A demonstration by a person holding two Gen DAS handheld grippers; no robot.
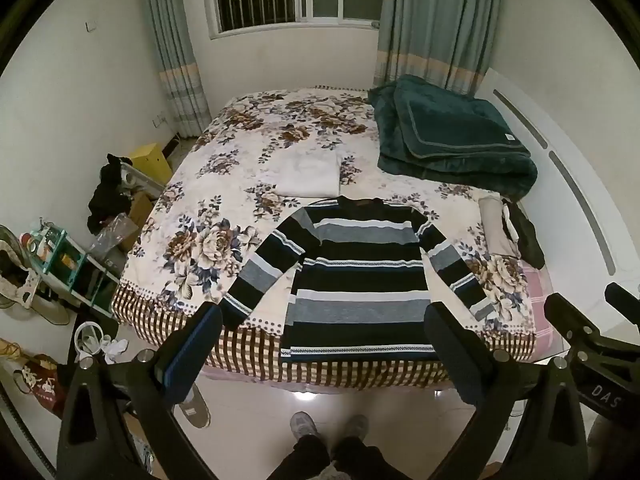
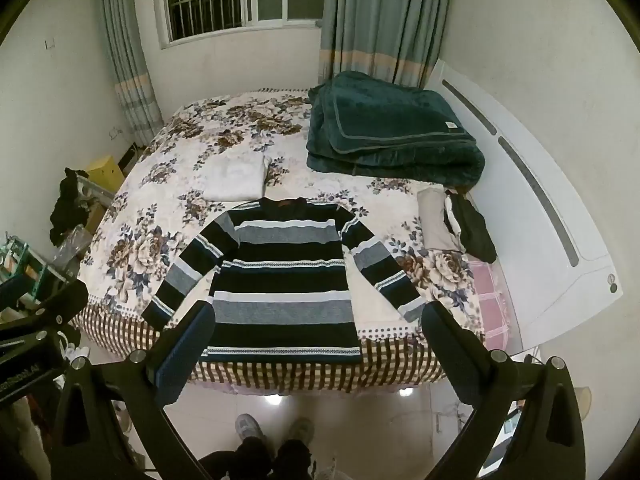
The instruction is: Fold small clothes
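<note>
A long-sleeved knitted sweater striped in black, grey and white (image 1: 356, 280) lies flat on the floral-printed bedspread of the bed (image 1: 224, 184), its hem at the near edge and its collar pointing away toward the window. Its long axis therefore runs straight away from the person, with both sleeves angled down and outward.

The left gripper (image 1: 324, 344) hangs above the floor short of the bed, its jaws spread wide and empty; the left sleeve cuff sits just beyond its left finger. The right gripper (image 2: 316, 344) hovers likewise, jaws wide and empty, with the right cuff just beyond its right finger.

Each gripper looks about equally near its own sleeve, so a first fold probably means reaching forward and slightly outward to the cuffs.

A folded white cloth (image 1: 308, 174) lies beyond the collar.
</note>
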